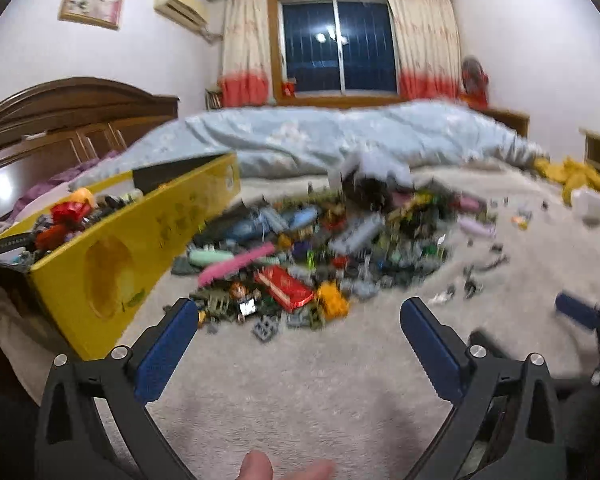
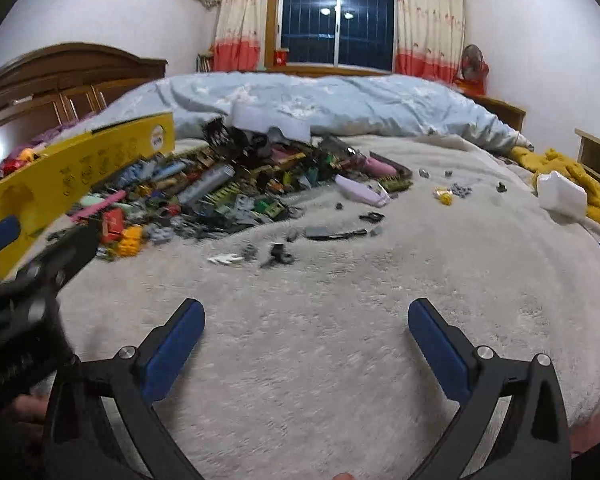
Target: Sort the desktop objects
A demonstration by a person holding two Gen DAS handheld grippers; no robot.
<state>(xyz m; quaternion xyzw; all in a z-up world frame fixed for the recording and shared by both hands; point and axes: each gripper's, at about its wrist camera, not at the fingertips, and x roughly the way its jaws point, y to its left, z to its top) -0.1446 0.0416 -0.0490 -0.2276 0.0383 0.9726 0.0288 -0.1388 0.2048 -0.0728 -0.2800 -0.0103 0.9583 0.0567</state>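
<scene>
A heap of small toys and bricks (image 1: 320, 248) lies on a pale fleece blanket (image 1: 320, 380) spread over the bed, and it stretches as a long band from the near left, beside the yellow box (image 1: 112, 264), away toward the rumpled blue quilt (image 1: 320, 136) at the back. The box is long too, lying with its length running the same way, its open top already holding toys (a red one shows near its near end). A red packet (image 1: 284, 286) sits at the heap's near edge, one corner pointing toward the camera.

The left gripper (image 1: 300, 332) has its jaws spread wide with nothing between them; the heap's near edge lies just ahead of the blue pads (image 1: 168, 344), apart from them.

The right gripper (image 2: 306, 334) is likewise wide apart and empty, over bare blanket, with the heap well ahead and to its left. A few loose grey pieces (image 2: 276, 256) are scattered between.
</scene>
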